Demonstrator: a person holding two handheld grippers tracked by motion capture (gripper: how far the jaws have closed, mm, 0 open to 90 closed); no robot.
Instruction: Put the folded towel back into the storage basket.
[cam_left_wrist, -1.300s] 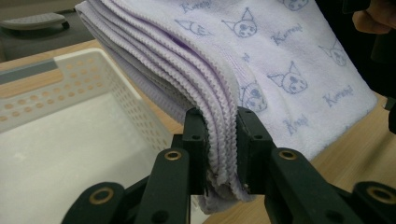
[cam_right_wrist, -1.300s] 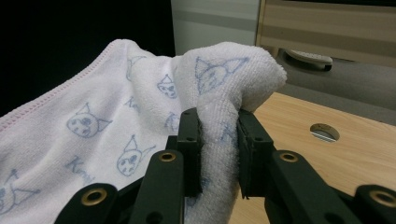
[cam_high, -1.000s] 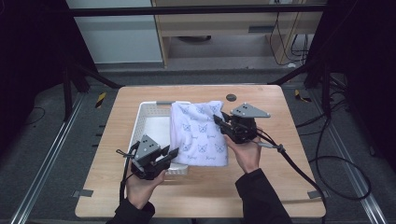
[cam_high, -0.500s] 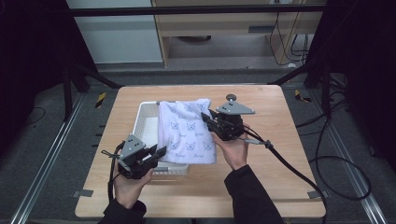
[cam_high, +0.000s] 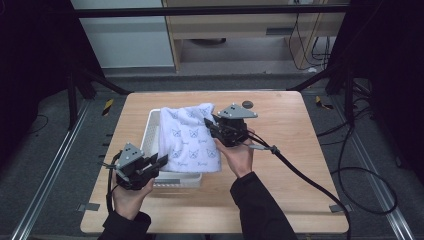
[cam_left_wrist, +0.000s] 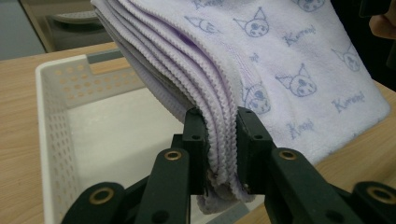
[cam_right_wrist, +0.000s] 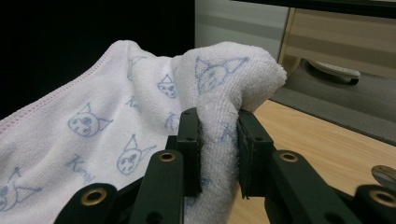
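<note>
Towel (cam_high: 192, 137) shifted left; folded layers pinched

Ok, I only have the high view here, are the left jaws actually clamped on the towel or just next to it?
Observer: Clamped. In the left gripper view the left gripper pinches the stacked, stitched edges of the folded towel.
Operator: And the right one?
Observer: The right gripper squeezes a bunched corner of the towel, which bulges up above the jaws.
Operator: Anything in the basket under it?
Observer: The left gripper view shows the white basket with a bare floor where it is visible; the towel hides the rest.
</note>
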